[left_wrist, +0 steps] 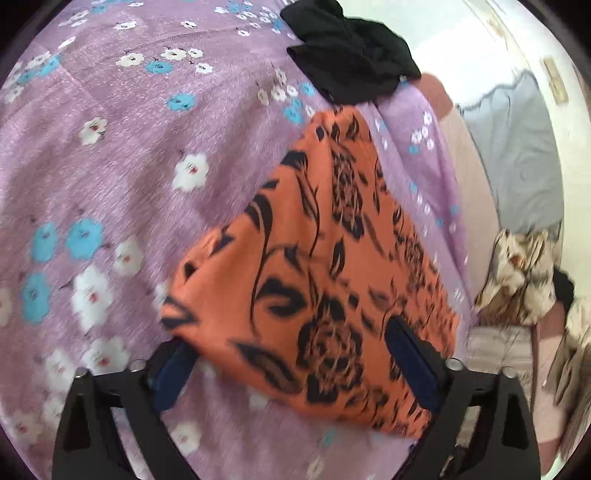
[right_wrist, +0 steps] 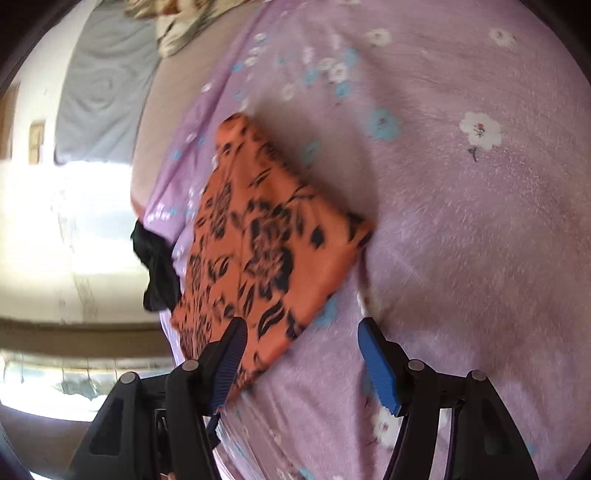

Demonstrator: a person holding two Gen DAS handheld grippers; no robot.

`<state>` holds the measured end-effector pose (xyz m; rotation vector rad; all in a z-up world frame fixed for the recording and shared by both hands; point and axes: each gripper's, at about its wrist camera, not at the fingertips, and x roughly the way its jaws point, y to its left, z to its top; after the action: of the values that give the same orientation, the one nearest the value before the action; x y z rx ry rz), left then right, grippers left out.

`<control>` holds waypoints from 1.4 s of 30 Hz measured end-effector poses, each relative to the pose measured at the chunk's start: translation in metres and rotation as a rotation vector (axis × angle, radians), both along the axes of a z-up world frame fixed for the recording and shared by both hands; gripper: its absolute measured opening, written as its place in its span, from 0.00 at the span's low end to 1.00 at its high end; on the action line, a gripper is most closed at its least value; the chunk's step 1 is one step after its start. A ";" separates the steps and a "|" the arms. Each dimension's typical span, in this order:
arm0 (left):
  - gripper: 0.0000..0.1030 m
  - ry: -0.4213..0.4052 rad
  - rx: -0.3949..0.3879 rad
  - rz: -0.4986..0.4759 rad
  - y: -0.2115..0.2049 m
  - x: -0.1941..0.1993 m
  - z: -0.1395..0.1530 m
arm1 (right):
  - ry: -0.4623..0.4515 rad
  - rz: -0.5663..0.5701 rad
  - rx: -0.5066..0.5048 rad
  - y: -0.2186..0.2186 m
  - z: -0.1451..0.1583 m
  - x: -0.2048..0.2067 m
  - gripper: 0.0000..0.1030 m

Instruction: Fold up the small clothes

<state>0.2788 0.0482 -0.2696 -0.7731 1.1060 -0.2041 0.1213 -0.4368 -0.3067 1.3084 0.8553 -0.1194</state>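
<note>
A folded orange cloth with a black flower print (left_wrist: 325, 266) (right_wrist: 258, 243) lies on the lilac flowered bedspread (left_wrist: 110, 166) (right_wrist: 461, 240). My left gripper (left_wrist: 291, 365) stands wide open at the cloth's near edge. Its right finger shows on top of the fabric, and the tip of its left finger is tucked under the cloth's corner. My right gripper (right_wrist: 301, 354) is open too. Its left finger rests over the cloth's near corner and its right finger stands above bare bedspread. The pads of neither gripper press on the fabric.
A crumpled black garment (left_wrist: 351, 55) (right_wrist: 159, 266) lies at the bedspread's edge beyond the orange cloth. A beige patterned garment (left_wrist: 521, 280) (right_wrist: 166, 22) sits off the bed's side. A grey sheet (left_wrist: 517, 155) (right_wrist: 103, 92) lies past the edge.
</note>
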 end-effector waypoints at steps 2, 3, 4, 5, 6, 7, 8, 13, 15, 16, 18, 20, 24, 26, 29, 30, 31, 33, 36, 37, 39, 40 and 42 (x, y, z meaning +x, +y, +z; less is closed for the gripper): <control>0.98 -0.025 0.014 0.012 -0.003 0.001 0.001 | -0.026 -0.005 0.002 0.003 -0.003 0.013 0.64; 0.98 -0.046 0.025 0.012 -0.007 0.002 0.002 | -0.057 -0.006 -0.021 0.007 -0.002 0.024 0.64; 0.98 -0.068 0.024 0.021 -0.009 0.001 0.003 | -0.073 -0.005 -0.041 0.009 -0.002 0.031 0.64; 0.98 -0.090 0.014 0.030 -0.011 0.001 0.005 | -0.086 -0.008 -0.056 0.012 -0.003 0.039 0.64; 0.98 -0.107 0.008 0.032 -0.015 0.001 0.006 | -0.111 -0.020 -0.073 0.016 -0.003 0.048 0.65; 0.97 -0.119 0.033 0.018 -0.020 0.000 0.008 | -0.132 -0.028 -0.081 0.019 -0.003 0.055 0.65; 0.93 -0.125 0.063 -0.002 -0.022 -0.002 0.010 | -0.149 -0.032 -0.085 0.022 -0.002 0.060 0.65; 0.68 -0.171 0.187 -0.084 -0.041 -0.003 0.015 | -0.215 -0.075 -0.074 0.031 -0.003 0.081 0.62; 0.68 -0.128 0.154 -0.074 -0.036 0.005 0.006 | -0.164 -0.048 -0.123 0.035 -0.002 0.091 0.44; 0.68 -0.095 0.118 -0.051 -0.031 0.011 -0.002 | -0.140 -0.040 -0.138 0.036 -0.005 0.092 0.32; 0.69 -0.098 0.065 -0.017 -0.023 0.012 -0.007 | -0.113 -0.044 -0.138 0.032 -0.010 0.092 0.22; 0.69 -0.104 0.059 -0.018 -0.022 0.014 -0.006 | -0.110 -0.036 -0.144 0.030 -0.008 0.093 0.20; 0.22 -0.141 0.154 -0.008 -0.024 0.013 -0.002 | -0.139 -0.006 -0.260 0.038 0.014 0.093 0.16; 0.20 -0.142 0.158 -0.009 -0.025 0.010 0.001 | -0.172 -0.003 -0.291 0.040 0.025 0.089 0.16; 0.19 -0.193 0.166 -0.014 -0.024 -0.004 0.019 | -0.223 0.016 -0.387 0.051 0.051 0.082 0.15; 0.19 -0.214 0.171 -0.021 -0.024 -0.011 0.028 | -0.235 0.023 -0.408 0.054 0.057 0.078 0.15; 0.19 -0.226 0.176 -0.026 -0.024 -0.015 0.035 | -0.240 0.025 -0.417 0.056 0.060 0.074 0.15; 0.19 -0.238 0.185 -0.049 -0.023 -0.031 0.045 | -0.241 0.022 -0.406 0.058 0.064 0.060 0.15; 0.19 -0.194 0.197 -0.085 -0.017 -0.053 0.043 | -0.218 0.025 -0.398 0.055 0.065 0.037 0.15; 0.20 -0.159 0.211 -0.090 -0.015 -0.057 0.036 | -0.202 0.037 -0.388 0.052 0.063 0.033 0.15; 0.24 -0.085 0.250 -0.122 -0.016 -0.051 0.021 | -0.153 0.087 -0.337 0.043 0.050 0.031 0.16; 0.26 -0.049 0.256 -0.133 -0.015 -0.049 0.014 | -0.114 0.124 -0.286 0.038 0.038 0.033 0.18; 0.30 0.006 0.185 -0.122 -0.005 -0.045 0.005 | -0.021 0.166 -0.199 0.031 0.016 0.037 0.20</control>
<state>0.2340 0.0427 -0.2648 -0.5421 1.1613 -0.1990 0.1580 -0.4054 -0.2905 1.0469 0.9064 -0.0581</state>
